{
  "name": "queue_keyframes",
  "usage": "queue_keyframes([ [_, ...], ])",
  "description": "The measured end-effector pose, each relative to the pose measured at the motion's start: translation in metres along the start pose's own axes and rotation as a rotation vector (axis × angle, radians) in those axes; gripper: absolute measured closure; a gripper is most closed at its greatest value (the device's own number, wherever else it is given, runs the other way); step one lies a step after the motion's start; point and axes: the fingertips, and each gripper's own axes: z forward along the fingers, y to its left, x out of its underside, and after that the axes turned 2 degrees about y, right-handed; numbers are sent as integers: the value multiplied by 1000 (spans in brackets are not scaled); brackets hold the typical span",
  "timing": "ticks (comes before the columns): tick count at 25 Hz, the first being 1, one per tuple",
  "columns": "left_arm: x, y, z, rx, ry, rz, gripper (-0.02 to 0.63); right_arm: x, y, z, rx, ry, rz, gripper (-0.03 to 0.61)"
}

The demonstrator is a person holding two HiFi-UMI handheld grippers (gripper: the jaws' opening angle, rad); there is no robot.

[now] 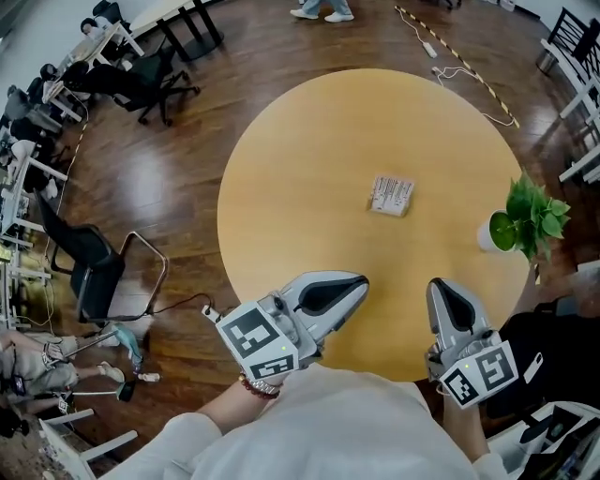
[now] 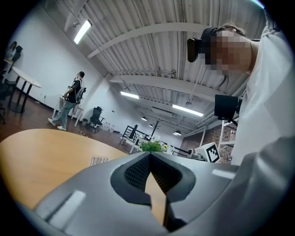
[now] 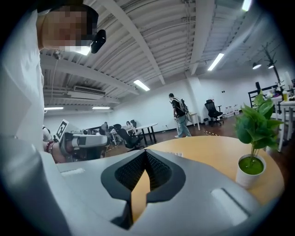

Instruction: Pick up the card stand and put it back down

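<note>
The small white printed card stand (image 1: 392, 195) sits right of the middle of the round light-wood table (image 1: 300, 141), well apart from both grippers. At the near edge, the grey left gripper (image 1: 360, 279) and grey right gripper (image 1: 439, 285) both have their jaws together on nothing. A green potted plant (image 1: 527, 217) stands by the right edge.

Office: desks (image 1: 174, 11), swivel chairs (image 1: 145, 84)

White shirt (image 1: 319, 422), a red beaded bracelet (image 1: 260, 386); grey left hand-held gripper (image 1: 359, 281) and right hand-held gripper (image 1: 439, 286) carry black-and-white marker cubes (image 1: 255, 339).
</note>
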Motion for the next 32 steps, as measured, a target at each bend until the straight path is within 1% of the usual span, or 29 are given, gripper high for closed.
queue_keyframes([
  [4,-6,9,1,-12,-14,-35,615,7,-19,20,-8,47,-54,577],
  [5,-8,10,2,-16,-15,-39,615,9,-27,29,-14,62,-63,542],
  [6,-10,12,3,-21,-12,-37,615,10,-36,40,-24,79,-78,477],
  [7,-12,14,6,-25,-10,-33,616,13,-46,53,-36,100,-103,437],
  [9,-17,18,9,-36,-25,-23,615,27,-70,82,-67,167,-155,415],
  [10,-20,20,9,-45,-42,-19,616,38,-83,98,-84,210,-151,396],
  [12,-22,21,4,-65,-66,-18,616,62,-109,129,-119,293,-93,293],
  [13,-21,22,2,-74,-65,-19,616,73,-121,142,-132,332,-84,273],
  [17,-6,36,0,-124,-36,-51,616,118,-166,179,-158,523,-197,258],
  [18,-4,40,2,-124,-46,-62,617,128,-172,188,-174,551,-208,259],
  [20,-3,44,6,-98,-74,-68,617,146,-171,207,-225,582,-213,280],
  [22,-2,44,15,-59,-86,-65,617,160,-170,224,-264,597,-230,291],
  [25,10,42,27,-18,-69,-88,617,167,-175,237,-287,586,-248,293],
  [28,15,44,26,-11,-75,-119,617,169,-167,241,-329,563,-263,306],
  [32,10,49,36,-19,-81,-132,617,175,-170,244,-358,568,-308,370],
])
